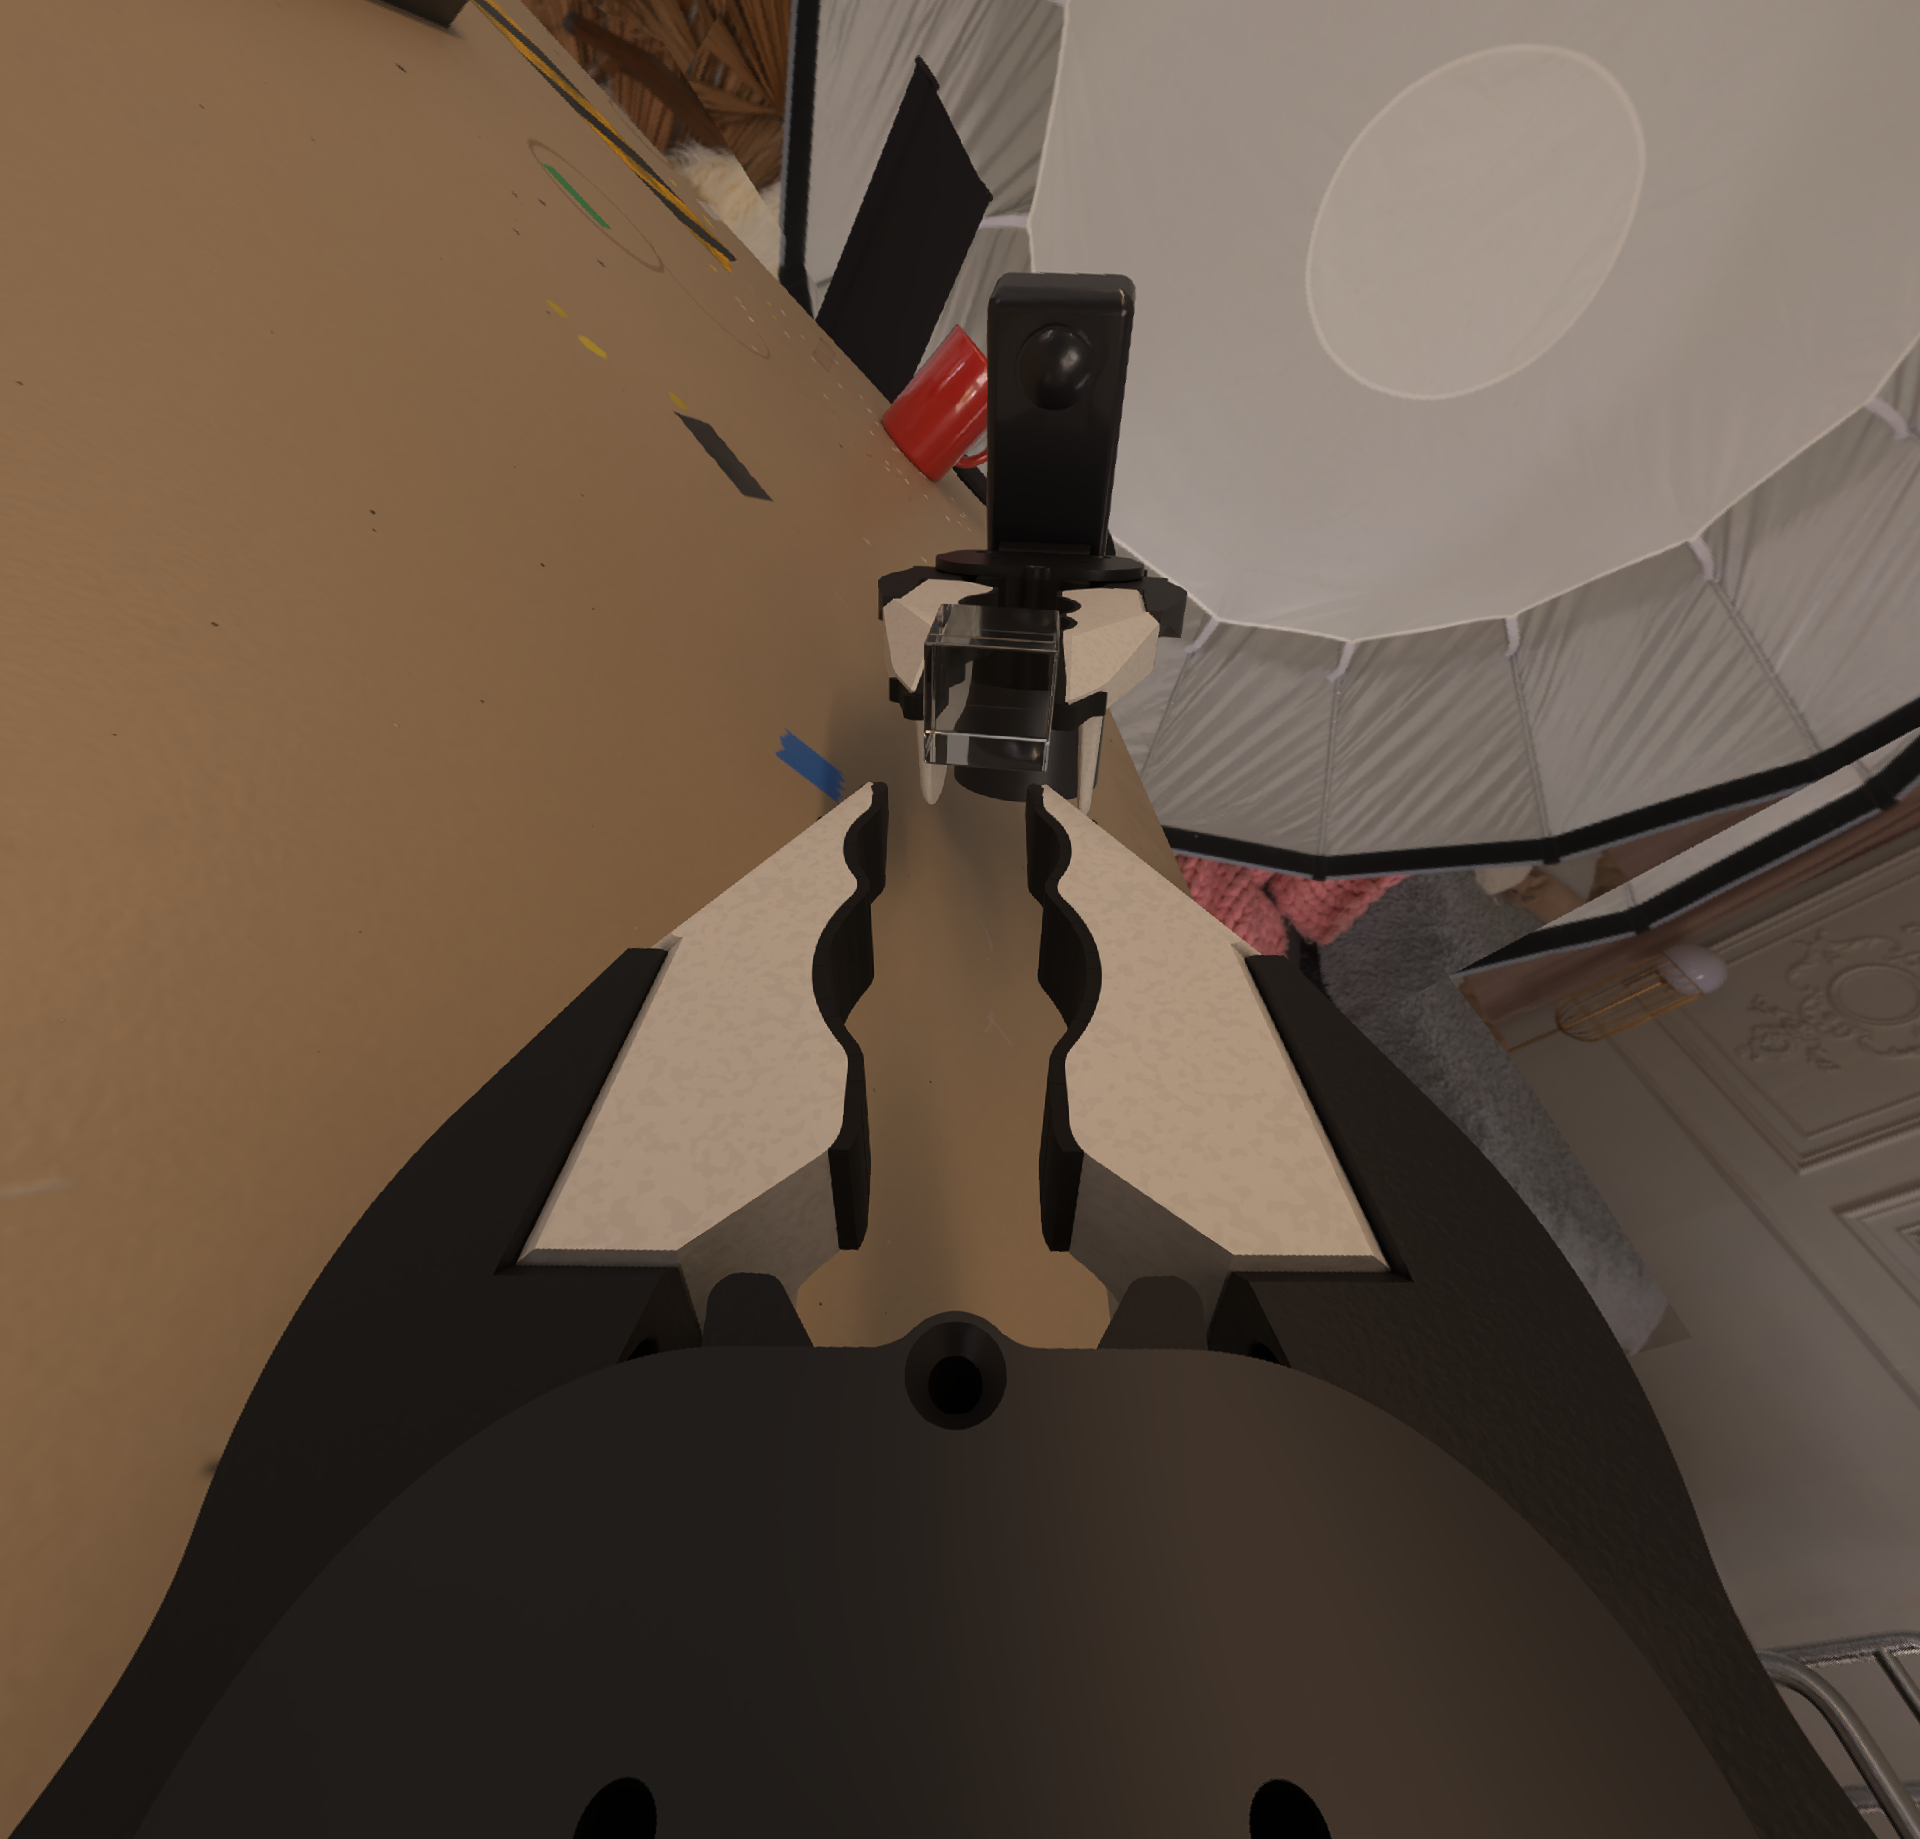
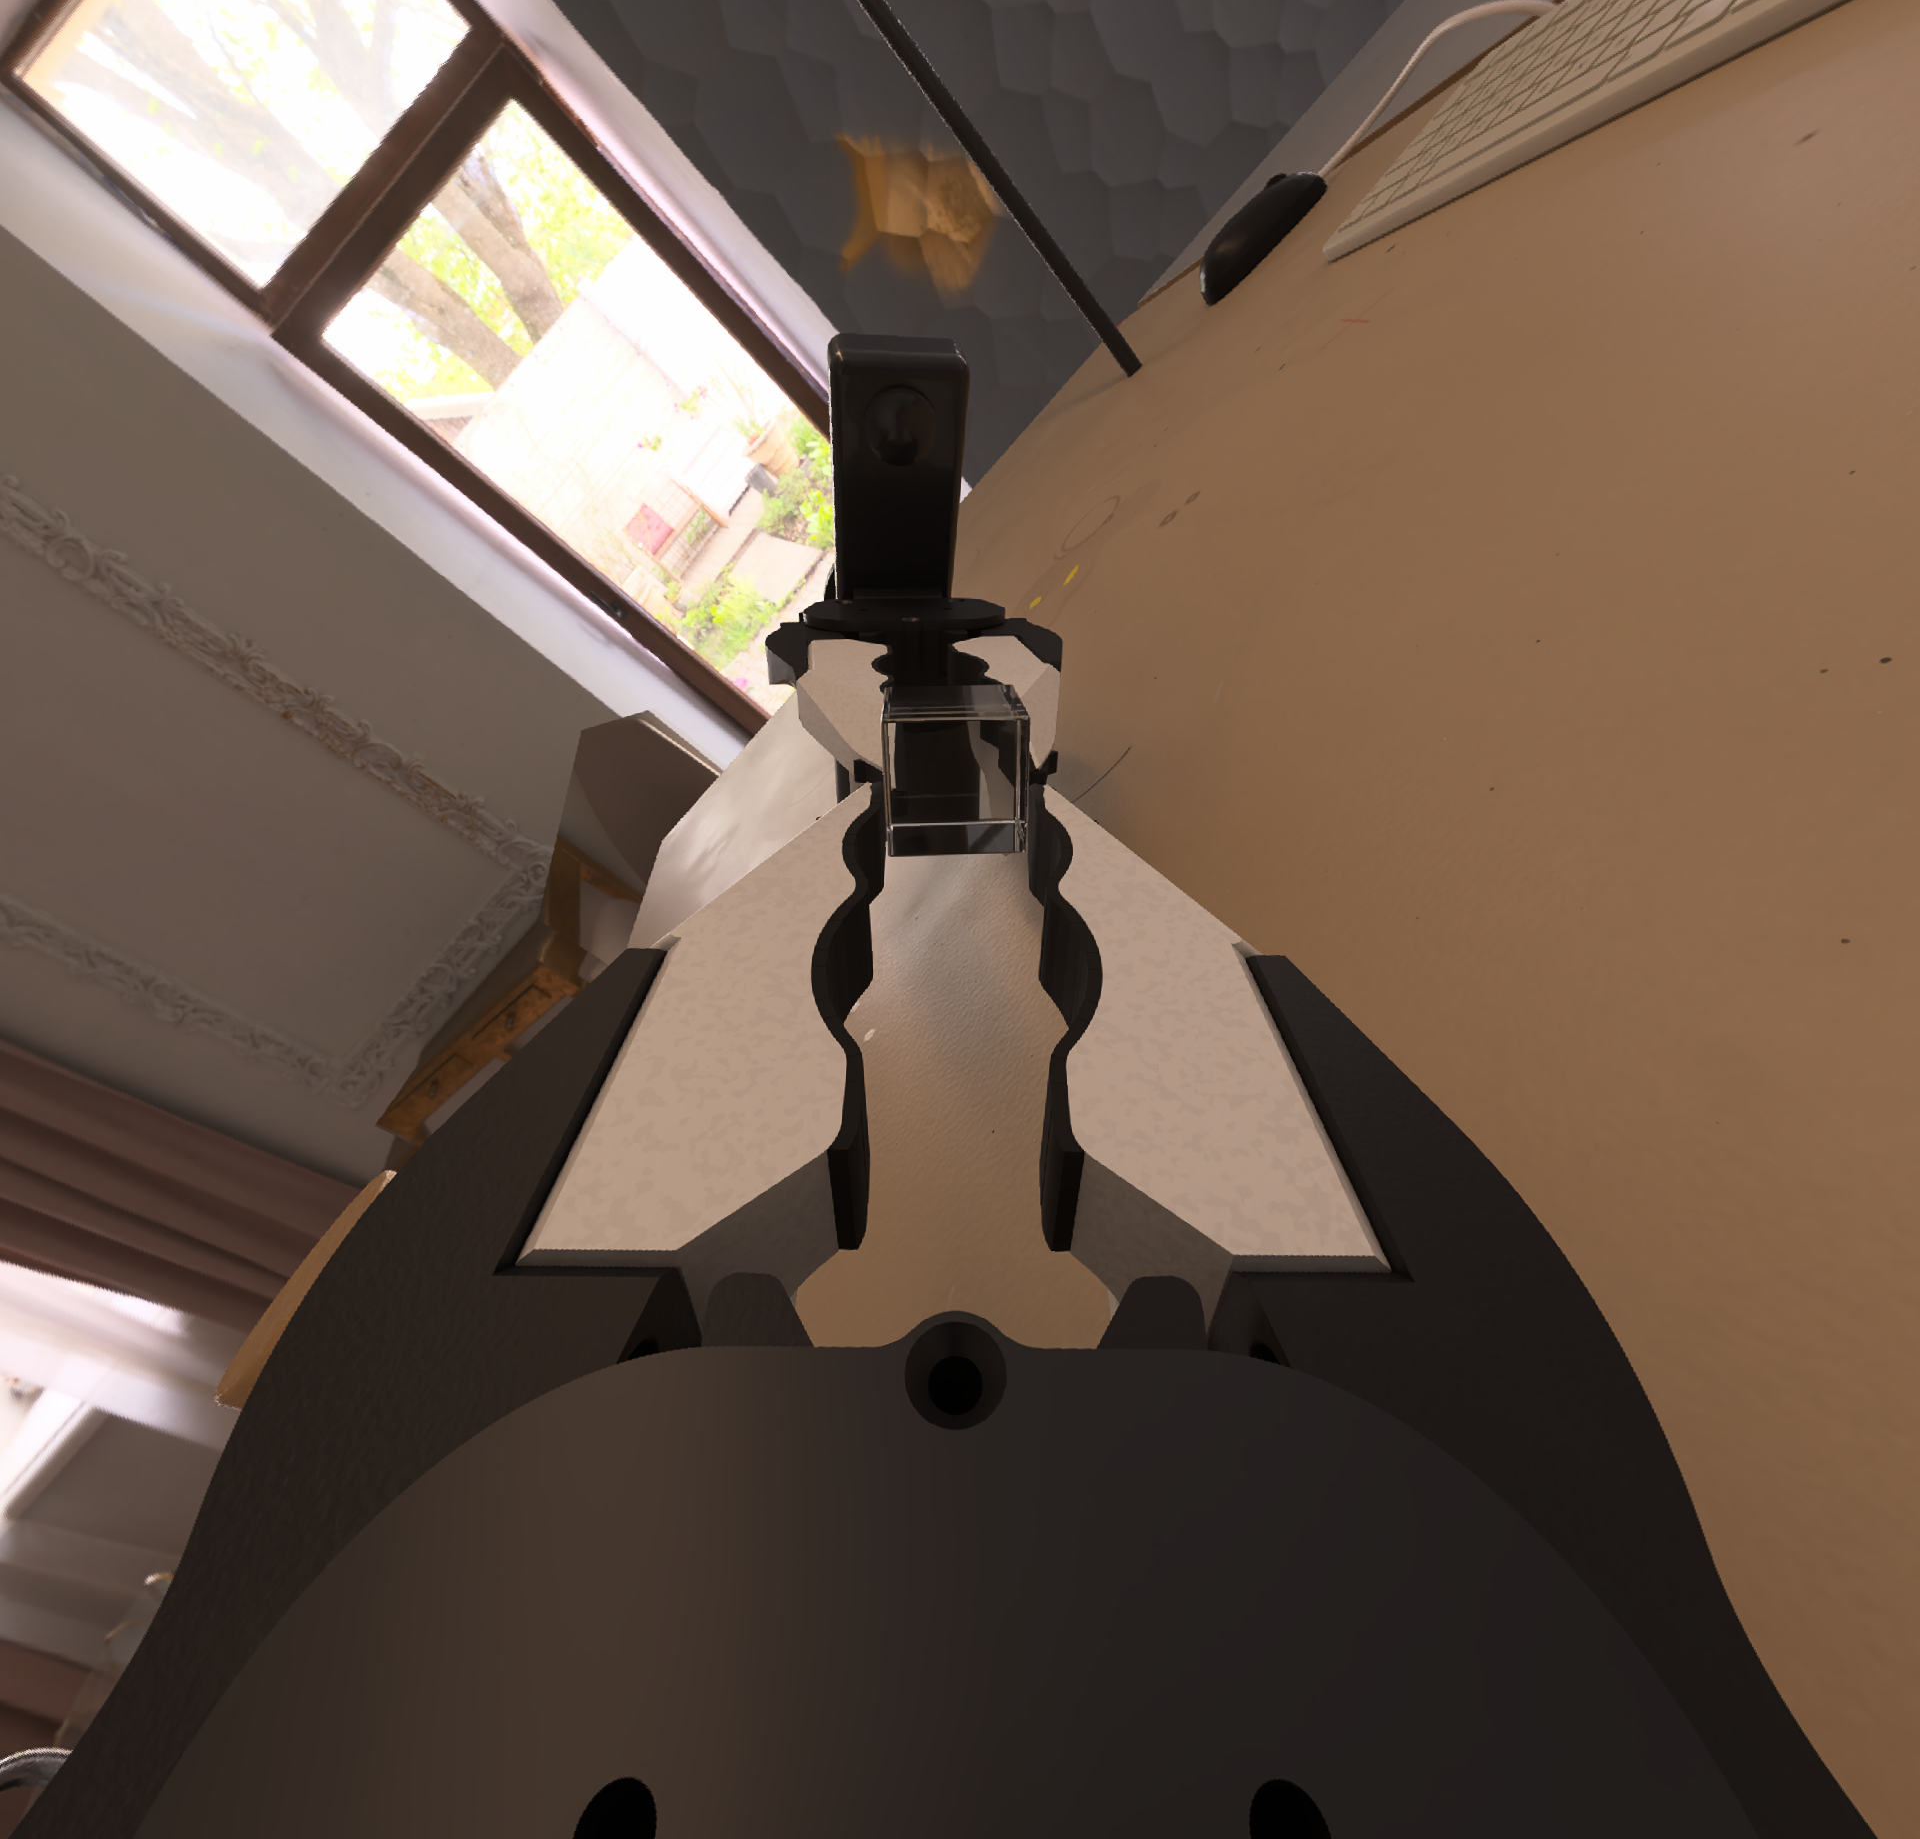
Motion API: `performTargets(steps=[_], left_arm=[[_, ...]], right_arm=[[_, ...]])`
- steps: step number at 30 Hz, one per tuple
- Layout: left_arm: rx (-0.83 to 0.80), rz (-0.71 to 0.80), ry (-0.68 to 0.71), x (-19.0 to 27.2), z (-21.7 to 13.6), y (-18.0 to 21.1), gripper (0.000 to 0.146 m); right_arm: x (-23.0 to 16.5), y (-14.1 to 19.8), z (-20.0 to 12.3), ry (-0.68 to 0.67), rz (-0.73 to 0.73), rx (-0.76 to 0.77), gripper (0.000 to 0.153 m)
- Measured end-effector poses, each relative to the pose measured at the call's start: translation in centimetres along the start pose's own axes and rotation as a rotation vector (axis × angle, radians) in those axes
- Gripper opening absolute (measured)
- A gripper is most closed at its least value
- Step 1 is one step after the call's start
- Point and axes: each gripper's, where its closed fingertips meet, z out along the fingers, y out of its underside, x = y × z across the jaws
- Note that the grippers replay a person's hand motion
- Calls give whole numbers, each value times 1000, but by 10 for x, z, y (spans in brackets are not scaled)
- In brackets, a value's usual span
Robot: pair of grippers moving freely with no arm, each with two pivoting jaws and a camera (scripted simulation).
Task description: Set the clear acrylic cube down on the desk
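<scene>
1. Tan worktop (image 2: 1507,854) fills the right wrist view's 3 o'clock side.
2. Right gripper (image 2: 954,802) jaws clamp the clear acrylic cube (image 2: 956,790) at 12 o'clock, seemingly above the worktop.
3. Left gripper (image 1: 956,792) jaws stand apart, empty; the cube is just beyond at 12 o'clock.

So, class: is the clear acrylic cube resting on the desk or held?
Held: the clear acrylic cube sits between the right hand-held gripper tips, with no face resting on the desk.
</scene>
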Motion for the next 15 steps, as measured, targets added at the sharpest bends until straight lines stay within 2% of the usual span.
performTargets(steps=[7, 11, 15], left_arm=[[21, 1, -14, -1, 1, 0, 26], [18, 12, -43, -5, 3, 0, 35], [17, 11, -48, -5, 3, 0, 37]], right_arm=[[2, 0, 0, 14, -12, -6, 27], [4, -1, 0, 21, -11, -1, 27], [5, -3, -1, 25, -6, 7, 27]])
